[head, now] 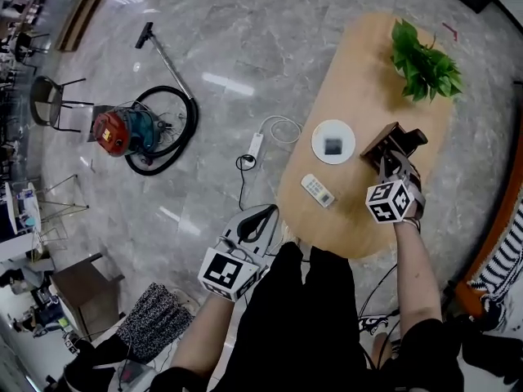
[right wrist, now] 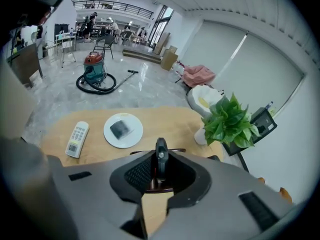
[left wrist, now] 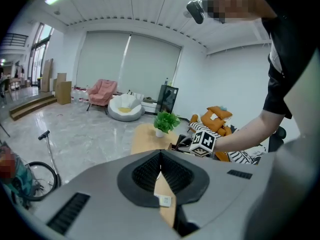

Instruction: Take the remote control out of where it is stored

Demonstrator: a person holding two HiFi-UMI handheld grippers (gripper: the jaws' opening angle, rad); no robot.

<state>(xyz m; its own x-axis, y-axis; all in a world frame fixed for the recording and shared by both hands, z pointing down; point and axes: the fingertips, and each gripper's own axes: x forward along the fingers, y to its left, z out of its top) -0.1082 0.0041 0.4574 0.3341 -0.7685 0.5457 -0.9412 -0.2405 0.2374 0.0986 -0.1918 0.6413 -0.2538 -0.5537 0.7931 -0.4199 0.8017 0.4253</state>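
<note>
Starting on the left: the left gripper (head: 257, 221) hangs off the near edge of the oval wooden table (head: 359, 72), jaws together on nothing. Looks parked there to stay out of the way. Past its tips, on the floor, there's a red and teal vacuum cleaner (head: 122, 131) and a white power strip (head: 255, 144), neither one a problem.

On the table between the two grippers lie a white remote with grey buttons (head: 317, 189) and a white round plate (head: 320, 133) carrying a small dark square thing (head: 333, 146).

The right gripper (right wrist: 160, 160) points down into the brown wooden holder (head: 382, 141) and is clamped on the slim black remote control (right wrist: 161, 153). The remote stands upright in that holder, so a grab from above makes sense. The leafy green potted plant (right wrist: 229, 121) sits beyond the holder, well clear. I'd say only the holder's own walls could snag it.
</note>
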